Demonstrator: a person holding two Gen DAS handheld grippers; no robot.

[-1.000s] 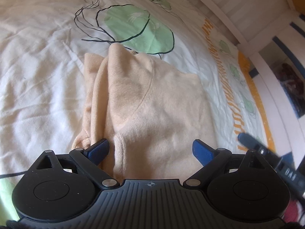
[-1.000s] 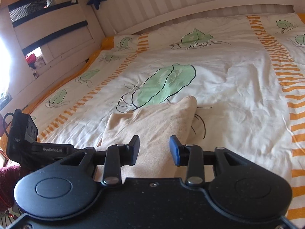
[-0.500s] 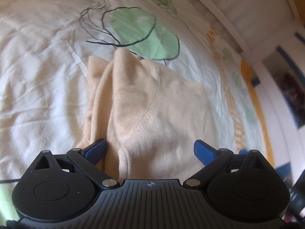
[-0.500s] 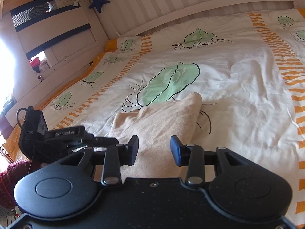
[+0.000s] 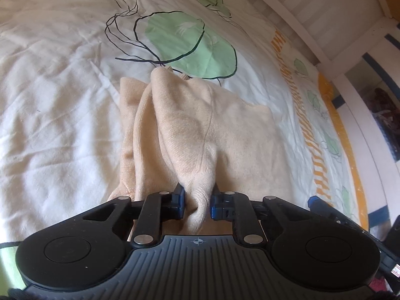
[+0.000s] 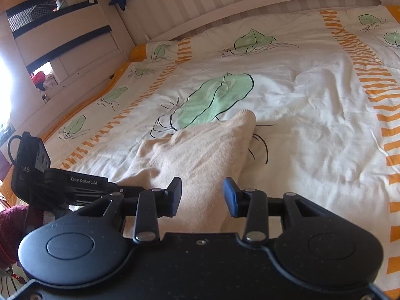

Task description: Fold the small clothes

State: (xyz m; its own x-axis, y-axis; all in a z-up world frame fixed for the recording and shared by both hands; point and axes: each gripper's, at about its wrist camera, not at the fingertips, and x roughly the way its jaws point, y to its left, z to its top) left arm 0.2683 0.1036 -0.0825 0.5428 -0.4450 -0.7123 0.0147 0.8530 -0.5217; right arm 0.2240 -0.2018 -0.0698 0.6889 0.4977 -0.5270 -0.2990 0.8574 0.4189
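The left gripper (image 5: 197, 205) is pinched tight on a bunch of the soft cream garment (image 5: 200, 130). The right gripper (image 6: 202, 195) has its 2 fingers apart, with cloth lying between them but not squeezed. The garment lies in the middle of the bed (image 6: 312, 115), on a white cover with green leaves and orange stripes. It looks like fuzzy knit, floppy and thick, with a seam and some folds. It may be a small sweater, but I cannot tell for sure. The step now is grabbing the near edge. Next, the right gripper needs to close, then both lift and fold it over.
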